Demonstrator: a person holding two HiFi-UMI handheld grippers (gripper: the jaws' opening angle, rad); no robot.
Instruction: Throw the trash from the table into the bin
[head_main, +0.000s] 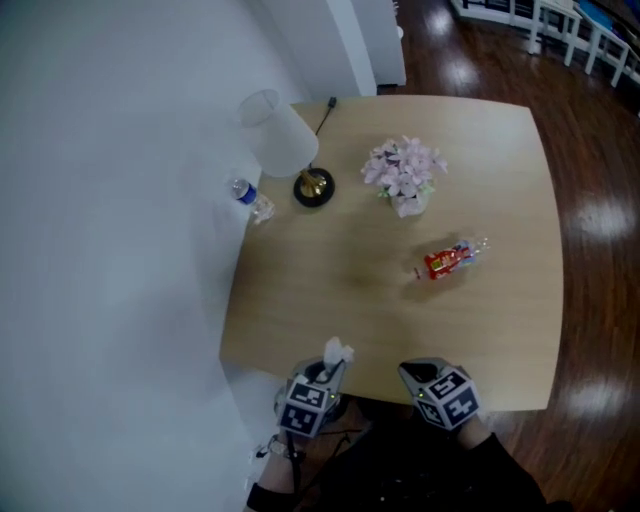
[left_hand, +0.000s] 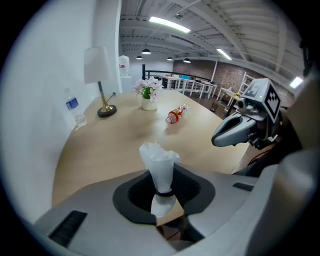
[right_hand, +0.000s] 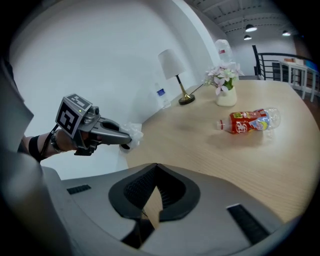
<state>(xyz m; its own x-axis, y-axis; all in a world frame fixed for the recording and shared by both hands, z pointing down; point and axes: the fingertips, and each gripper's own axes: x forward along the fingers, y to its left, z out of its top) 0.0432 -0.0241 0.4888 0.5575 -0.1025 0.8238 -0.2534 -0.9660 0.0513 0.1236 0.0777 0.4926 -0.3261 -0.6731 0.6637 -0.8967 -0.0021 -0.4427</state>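
Head view: a crushed red-labelled plastic bottle (head_main: 450, 259) lies slantwise on the pale wooden desk (head_main: 330, 290), nearer the right gripper (head_main: 412, 375) than the left gripper (head_main: 331, 364).

Left gripper view: jaws clamped on a crumpled white tissue (left_hand: 161, 165).

Right gripper view: jaws together, empty, with the bottle ahead to the right.

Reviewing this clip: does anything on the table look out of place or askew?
Yes. A red-labelled plastic bottle lies on its side on the table, near the flower vase. A small blue-labelled bottle sits at the table's very edge by the wall. The left claw is shut on a white tissue.
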